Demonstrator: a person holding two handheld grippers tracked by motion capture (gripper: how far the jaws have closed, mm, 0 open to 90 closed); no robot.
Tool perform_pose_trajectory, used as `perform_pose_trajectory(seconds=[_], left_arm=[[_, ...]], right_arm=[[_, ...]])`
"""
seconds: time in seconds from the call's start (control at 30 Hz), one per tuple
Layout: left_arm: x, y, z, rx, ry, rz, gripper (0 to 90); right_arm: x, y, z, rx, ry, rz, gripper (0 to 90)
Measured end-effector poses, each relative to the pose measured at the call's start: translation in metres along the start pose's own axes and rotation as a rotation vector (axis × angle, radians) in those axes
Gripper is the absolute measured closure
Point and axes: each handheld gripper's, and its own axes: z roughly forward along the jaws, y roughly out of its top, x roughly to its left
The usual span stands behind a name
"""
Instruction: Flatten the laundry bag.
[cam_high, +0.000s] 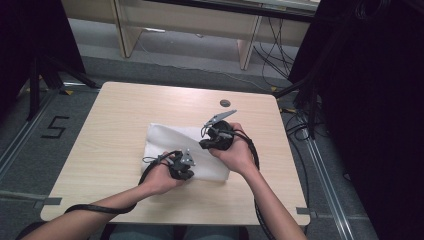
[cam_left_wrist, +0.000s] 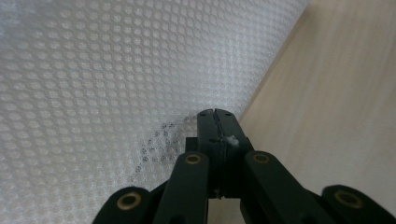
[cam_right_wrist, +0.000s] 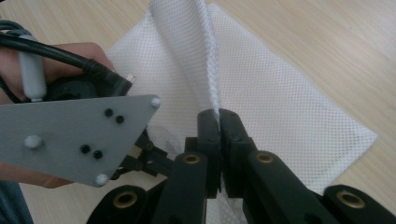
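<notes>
A white mesh cloth (cam_high: 170, 139) lies on the middle of the light wooden table (cam_high: 115, 130). My left gripper (cam_high: 186, 173) rests at the cloth's near edge. In the left gripper view its jaws (cam_left_wrist: 215, 113) stand shut at the cloth's (cam_left_wrist: 116, 70) border, with a scrap of white mesh caught between them. My right gripper (cam_high: 206, 145) is over the cloth's right part. In the right gripper view it (cam_right_wrist: 218, 114) is shut on a raised fold of the cloth (cam_right_wrist: 289, 107). The left gripper's grey plate (cam_right_wrist: 70, 135) and the hand holding it sit close on the left there.
A small dark round disc (cam_high: 225, 103) sits in the tabletop behind the cloth. Bare wood surrounds the cloth on all sides. Beyond the table are wooden furniture legs (cam_high: 125, 35) and loose cables (cam_high: 275, 55) on the floor; dark curtains flank both sides.
</notes>
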Motion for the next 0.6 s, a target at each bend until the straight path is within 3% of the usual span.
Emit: perform_pose_trajectory(seconds=[0.07, 0.23, 0.37, 0.53, 0.57, 0.6], left_arm=[[0.002, 0.002, 0.002, -0.002, 0.006, -0.009, 89.3], [0.003, 0.004, 0.002, -0.001, 0.006, -0.009, 88.6], [-0.004, 0.002, -0.007, -0.005, -0.016, 0.0, 88.8], [-0.011, -0.002, -0.009, 0.014, -0.024, 0.018, 89.2], [-0.012, -0.003, -0.006, 0.02, -0.024, 0.007, 89.3], [-0.012, -0.003, -0.006, 0.02, -0.024, 0.007, 89.4]], right_arm=[[0.002, 0.001, 0.0, 0.014, -0.002, 0.027, 88.8], [0.003, 0.002, -0.001, 0.016, 0.013, 0.041, 88.8], [0.0, 0.001, 0.0, -0.001, -0.006, 0.005, 88.8], [0.002, 0.001, 0.001, -0.012, -0.003, 0.022, 88.7], [0.001, 0.002, 0.001, -0.019, -0.002, -0.014, 88.7], [0.001, 0.002, 0.001, -0.019, -0.002, -0.014, 88.7]])
